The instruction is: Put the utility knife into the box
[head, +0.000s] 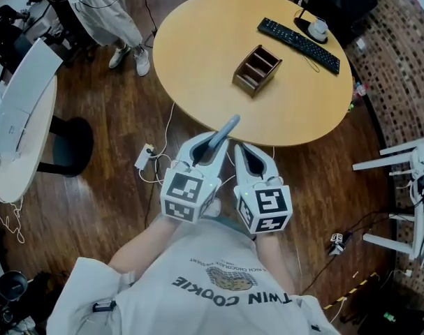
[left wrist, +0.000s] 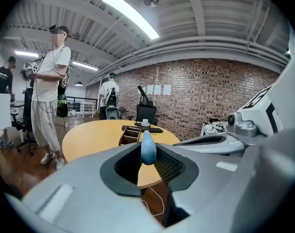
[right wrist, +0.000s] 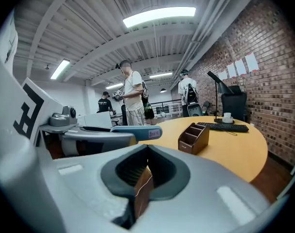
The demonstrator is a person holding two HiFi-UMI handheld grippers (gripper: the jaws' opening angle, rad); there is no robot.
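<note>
1. Gripping the utility knife (head: 224, 132), the fingers (left wrist: 176, 166) of the left gripper (head: 213, 144) are closed partway on its body. The blue-grey end sticks out past the fingertips.
2. The knife is in the air, off the desk (head: 198, 47). In the head view its tip just reaches the desk's near rim, well short of the box (head: 257, 69).
3. The fingers (right wrist: 171, 171) of the right gripper (head: 248, 152) meet at their tips with nothing between them; only floor shows through the gap behind.
4. Both grippers sit side by side, close to the person's chest, the left a little ahead. They point away from the body toward the desk and tilt slightly down.
5. The box, a brown wooden organiser with open compartments, stands on the round desk. A keyboard (head: 299, 44) lies beyond it.
</note>
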